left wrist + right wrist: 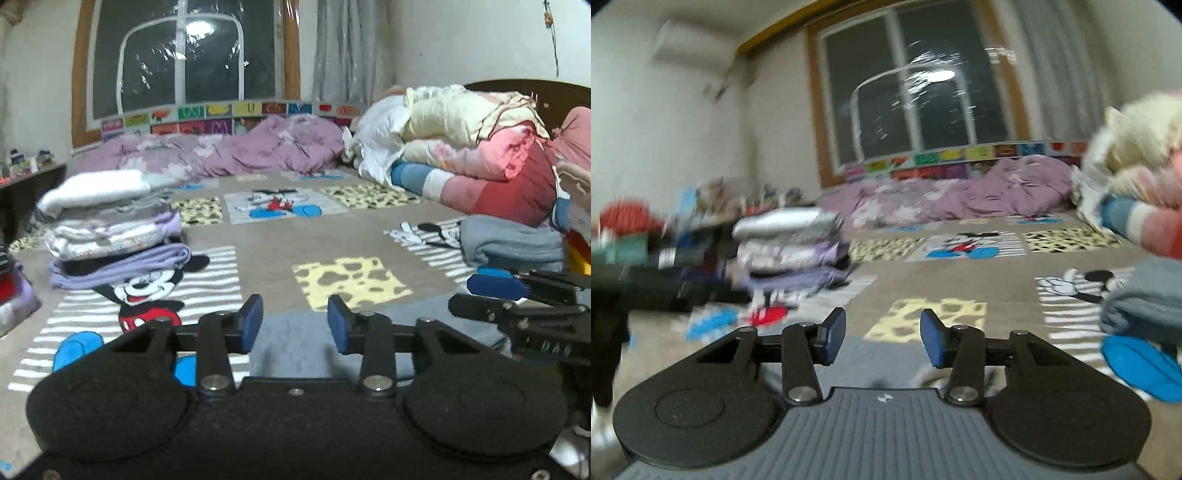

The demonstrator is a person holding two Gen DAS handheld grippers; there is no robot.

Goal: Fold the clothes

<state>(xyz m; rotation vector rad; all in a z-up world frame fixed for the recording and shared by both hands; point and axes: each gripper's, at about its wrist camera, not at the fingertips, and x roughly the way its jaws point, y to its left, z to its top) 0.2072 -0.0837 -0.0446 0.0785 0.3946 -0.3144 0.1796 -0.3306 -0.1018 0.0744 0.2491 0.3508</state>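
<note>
A grey-blue garment (295, 347) lies flat on the cartoon-print bed sheet (258, 236), just under my left gripper (295, 325). That gripper's blue pads stand apart with nothing between them. In the left wrist view my right gripper (480, 297) comes in from the right edge, over the same cloth. In the blurred right wrist view my right gripper (882, 336) is open, with the grey garment (882, 354) below it and nothing between the pads. A stack of folded clothes (110, 229) stands at the left, and a second grey-blue garment (509, 243) lies bunched at the right.
A crumpled purple duvet (240, 155) runs along the back under the window. A tall pile of quilts (461, 147) fills the back right. A person's hand (576, 181) shows at the right edge. In the right wrist view the clothes stack (790, 251) is blurred at the left.
</note>
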